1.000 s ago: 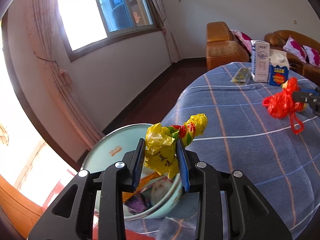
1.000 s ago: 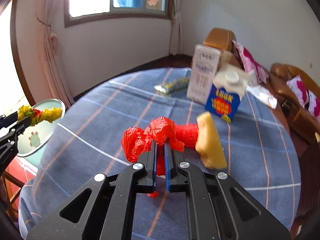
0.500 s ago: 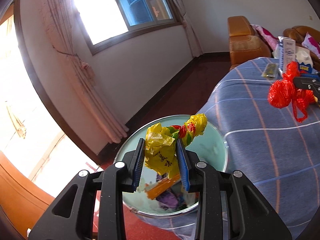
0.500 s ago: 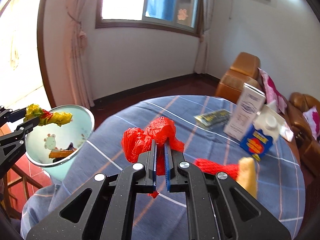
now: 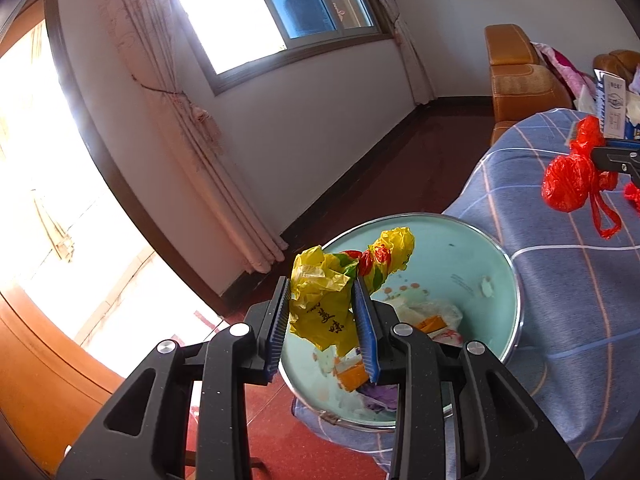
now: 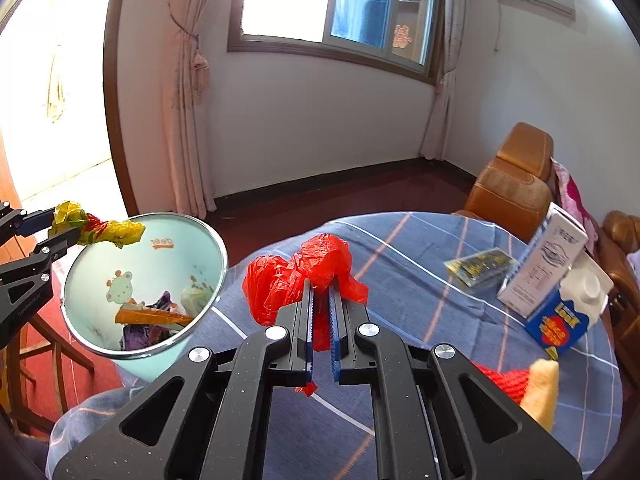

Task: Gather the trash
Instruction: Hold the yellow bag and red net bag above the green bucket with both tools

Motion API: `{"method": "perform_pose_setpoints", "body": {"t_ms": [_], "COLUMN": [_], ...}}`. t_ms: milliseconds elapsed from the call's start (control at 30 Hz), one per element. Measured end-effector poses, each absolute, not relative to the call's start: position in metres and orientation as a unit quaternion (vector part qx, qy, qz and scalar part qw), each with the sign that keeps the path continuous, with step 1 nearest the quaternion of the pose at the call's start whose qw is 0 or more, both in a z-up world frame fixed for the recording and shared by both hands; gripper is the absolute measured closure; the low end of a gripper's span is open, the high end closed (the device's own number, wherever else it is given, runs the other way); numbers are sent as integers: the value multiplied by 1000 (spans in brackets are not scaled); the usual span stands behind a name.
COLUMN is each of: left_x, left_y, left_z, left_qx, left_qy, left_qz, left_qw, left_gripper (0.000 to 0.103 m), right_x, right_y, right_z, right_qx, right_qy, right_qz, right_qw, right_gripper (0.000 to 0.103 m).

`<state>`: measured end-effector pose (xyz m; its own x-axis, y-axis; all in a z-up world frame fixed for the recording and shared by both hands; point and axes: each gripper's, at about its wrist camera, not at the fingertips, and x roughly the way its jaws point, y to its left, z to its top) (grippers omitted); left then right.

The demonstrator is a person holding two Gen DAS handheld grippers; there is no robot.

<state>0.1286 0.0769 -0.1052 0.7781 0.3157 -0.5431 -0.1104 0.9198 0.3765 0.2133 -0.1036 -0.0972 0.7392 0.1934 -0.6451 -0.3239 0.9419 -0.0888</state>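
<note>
My left gripper [image 5: 322, 292] is shut on a crumpled yellow plastic bag [image 5: 328, 300] and holds it above the rim of a pale green trash bin [image 5: 516, 304] that stands beside the table. The bin [image 6: 84, 336] holds several scraps. My right gripper [image 6: 321, 292] is shut on a red plastic bag [image 6: 296, 276] and holds it above the blue checked tablecloth [image 6: 420, 320], right of the bin. The red bag [image 5: 568, 180] and the yellow bag [image 6: 100, 230] each show in the other wrist view.
On the table stand a white carton [image 6: 540, 268] and a blue and white carton [image 6: 568, 312], with a dark wrapper [image 6: 478, 264] beside them. A red and yellow object [image 6: 536, 380] lies at the right. Orange sofas [image 6: 512, 184] stand behind the table.
Both grippers have moved left towards the bin. The yellow bag has gone from over the table edge to over the bin. The red bag has left the red and yellow object behind.
</note>
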Motion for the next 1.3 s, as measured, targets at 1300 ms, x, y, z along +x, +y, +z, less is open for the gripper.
{"method": "perform_pose_setpoints", "body": {"t_ms": [1300], "left_x": [124], "left_y": [112], "left_z": [-102], "left_qx": [147], "left_qy": [316], "left_qz": [157], "left_qw": [924], "left_gripper": [71], "right_x": [246], "right_y": [-27], "right_z": [-119], "right_qx": [-134], "right_qy": [342], "right_qz": [202], "right_qw": [908], "right_gripper": [96]}}
